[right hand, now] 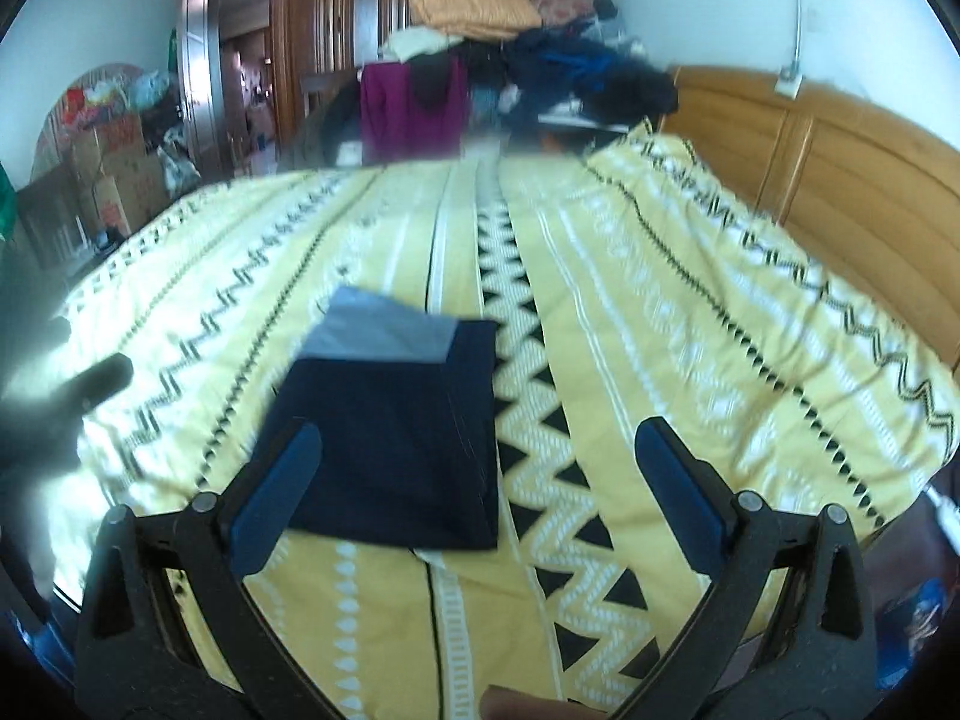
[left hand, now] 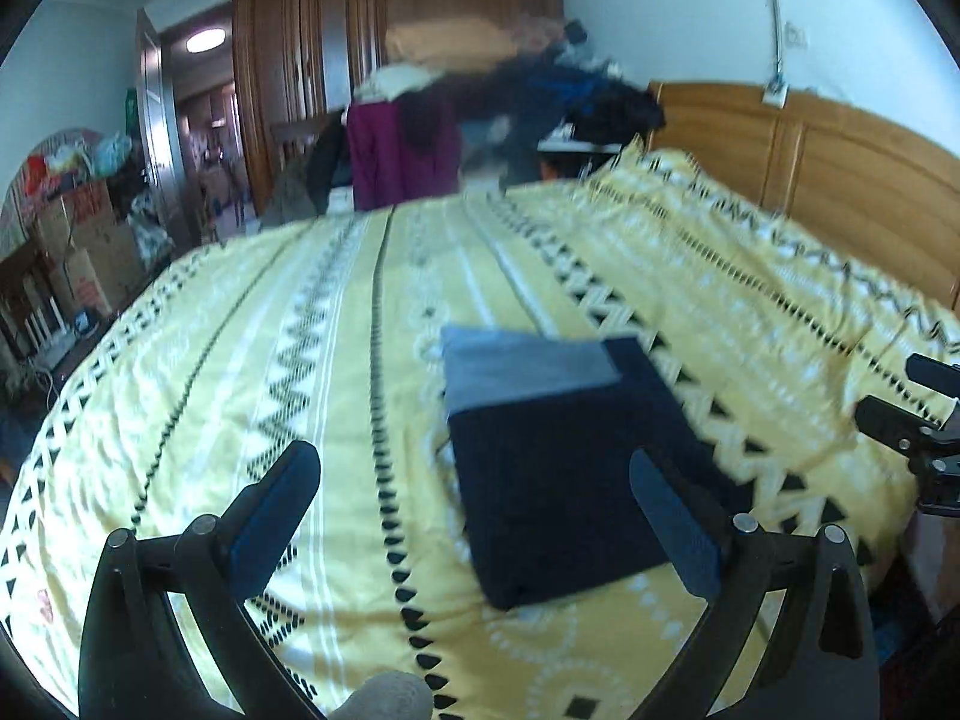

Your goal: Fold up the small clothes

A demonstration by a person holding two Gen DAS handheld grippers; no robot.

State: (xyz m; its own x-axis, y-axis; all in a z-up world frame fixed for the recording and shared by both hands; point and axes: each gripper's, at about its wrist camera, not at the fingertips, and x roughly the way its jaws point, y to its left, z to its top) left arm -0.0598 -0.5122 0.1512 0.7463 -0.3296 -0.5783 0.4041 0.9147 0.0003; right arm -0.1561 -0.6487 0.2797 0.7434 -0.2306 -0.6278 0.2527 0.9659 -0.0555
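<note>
A folded navy garment (left hand: 558,480) with a grey band at its far end lies flat on the yellow patterned bedspread (left hand: 336,372). My left gripper (left hand: 474,462) hovers open above the bed, and the garment's near right part sits between its blue-padded fingers. In the right wrist view the same garment (right hand: 396,438) lies left of centre, with my right gripper (right hand: 480,438) open over its right edge and holding nothing. The right gripper's black tip (left hand: 912,420) shows at the left wrist view's right edge. The left gripper (right hand: 72,402) appears blurred at the right wrist view's left edge.
A wooden headboard (left hand: 810,162) runs along the right. Beyond the bed's far edge a pile of clothes (right hand: 510,54) is heaped before a wooden wardrobe (left hand: 372,12). Cardboard boxes (left hand: 90,240) and an open door stand far left.
</note>
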